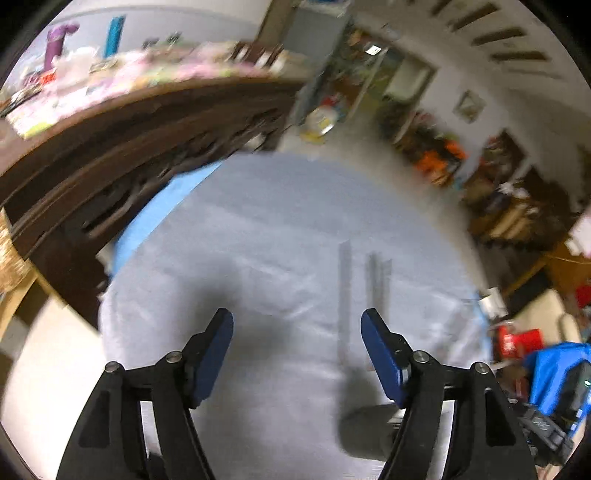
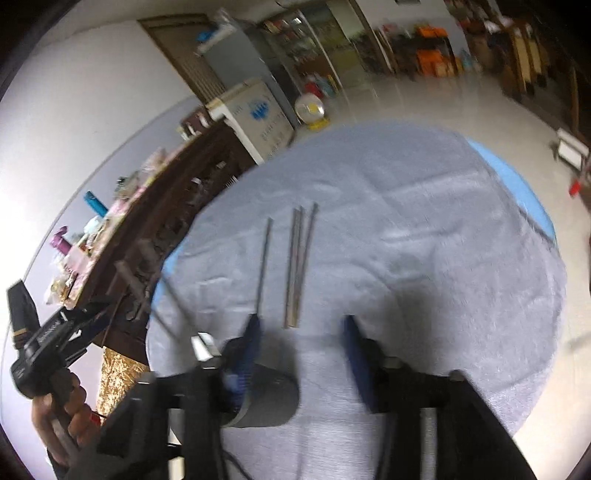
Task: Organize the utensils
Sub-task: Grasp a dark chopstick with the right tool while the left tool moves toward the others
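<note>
1. A grey cloth (image 2: 406, 229) covers the round desk, wrinkled in places, with a light blue layer (image 2: 517, 181) showing under its edge.
2. A dark carved wooden cabinet (image 1: 110, 147) stands beside the desk, its top crowded with blurred pink and white clutter (image 1: 147, 70).
3. A purple bottle (image 1: 57, 40) and a teal bottle (image 1: 113, 33) stand upright among that clutter.
4. A white box with blue print (image 2: 258, 110) sits past the cabinet's end.
5. A round white fan (image 2: 310, 107) rests on the pale floor (image 2: 443, 107).
6. Orange items (image 2: 430, 59) fill shelves along the far wall.
7. A blue bag (image 1: 554, 369) lies near a red container (image 1: 517, 341).
</note>
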`<state>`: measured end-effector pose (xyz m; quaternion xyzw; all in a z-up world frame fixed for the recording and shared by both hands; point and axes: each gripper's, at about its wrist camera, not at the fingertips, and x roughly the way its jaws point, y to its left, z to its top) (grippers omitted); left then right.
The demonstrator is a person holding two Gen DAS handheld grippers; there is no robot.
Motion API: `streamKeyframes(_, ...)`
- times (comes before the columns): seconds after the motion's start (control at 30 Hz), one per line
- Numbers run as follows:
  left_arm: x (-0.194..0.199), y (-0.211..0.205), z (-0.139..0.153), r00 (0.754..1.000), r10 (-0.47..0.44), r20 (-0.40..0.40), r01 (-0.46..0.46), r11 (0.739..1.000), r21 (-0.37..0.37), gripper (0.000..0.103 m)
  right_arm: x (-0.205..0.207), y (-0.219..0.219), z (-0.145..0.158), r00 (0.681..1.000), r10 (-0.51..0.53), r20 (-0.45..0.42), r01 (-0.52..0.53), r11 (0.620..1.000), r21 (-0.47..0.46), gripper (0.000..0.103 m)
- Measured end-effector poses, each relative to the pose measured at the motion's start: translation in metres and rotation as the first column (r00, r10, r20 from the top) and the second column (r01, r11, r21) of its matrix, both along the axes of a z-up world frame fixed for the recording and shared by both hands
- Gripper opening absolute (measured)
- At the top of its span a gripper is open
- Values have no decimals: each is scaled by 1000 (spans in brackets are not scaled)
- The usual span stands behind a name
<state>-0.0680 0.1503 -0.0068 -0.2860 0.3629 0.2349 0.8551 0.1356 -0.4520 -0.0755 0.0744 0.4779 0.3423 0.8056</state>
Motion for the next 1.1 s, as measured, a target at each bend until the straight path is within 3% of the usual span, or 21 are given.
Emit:
streamKeyframes(0.2,33,26,-67,977,-15,-212,3,998,-57,72,38,5,-46,991,1,-134,-13,996,-88,58)
streamKeyframes(0.37,49,28,-95,959,-54,-278,34,996,-77,72,65,25,-68,981,24,-194,-52,988,-142,58)
streamKeyframes(0.6,71,36,-115,945,-74,-320,47,995,-90,72,107,69,-89,968,48,-246,-101,973,-205,56)
streamKeyframes(0.83,92,37,-126,939,-93,-331,62,993,-103,72,140,116,-99,957,76,-278,-145,960,-238,43)
streamKeyframes(1.1,111,43,-135,936,-101,-338,68,992,-108,72,167,181,-105,951,104,-292,-191,939,-287,35)
